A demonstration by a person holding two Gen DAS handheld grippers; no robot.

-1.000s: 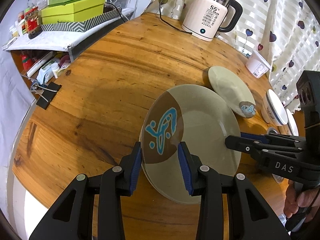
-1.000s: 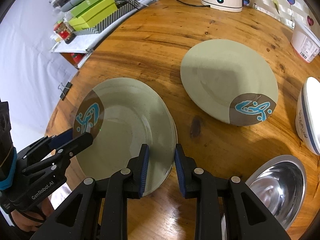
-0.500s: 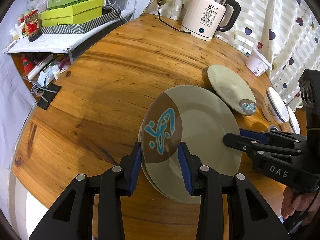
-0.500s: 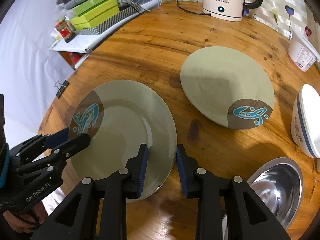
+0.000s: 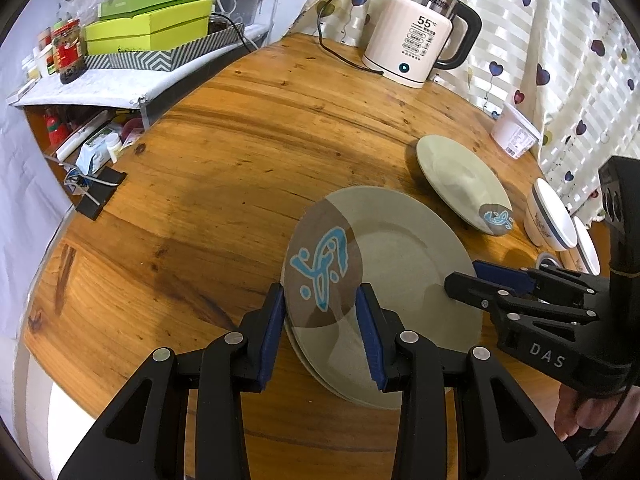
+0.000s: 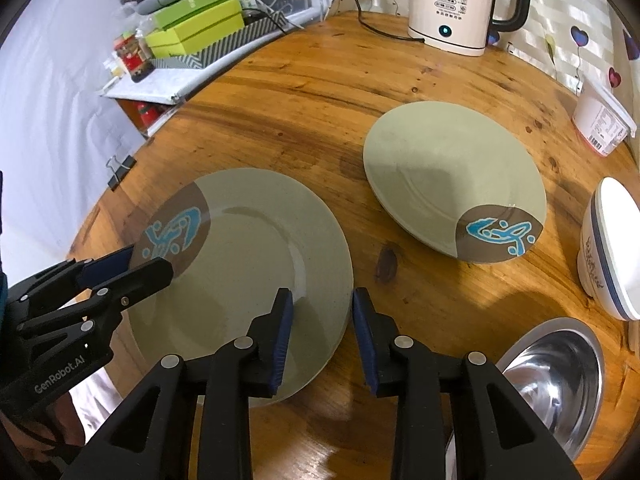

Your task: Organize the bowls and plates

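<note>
Plates (image 5: 400,280) are lying stacked on the worktop (image 5: 208,208), near its front edge. Your left tool (image 5: 320,320) is straddling the stack's patterned rim, jaws narrow, pads not pressing. Your right tool (image 6: 322,328) is straddling the opposite rim; its jaws have just been opening, pads off the plate. Another plate (image 6: 452,172) is sitting apart, near a white bowl (image 6: 612,248) and a steel bowl (image 6: 560,380).

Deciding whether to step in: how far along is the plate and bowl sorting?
Done: several plates sit in one stack. In hand: the left hand-held gripper and right hand-held gripper both straddle its rim; the right one looks clear of it. Left: a lone plate lies apart, and the white bowl and steel bowl aren't grouped.
</note>
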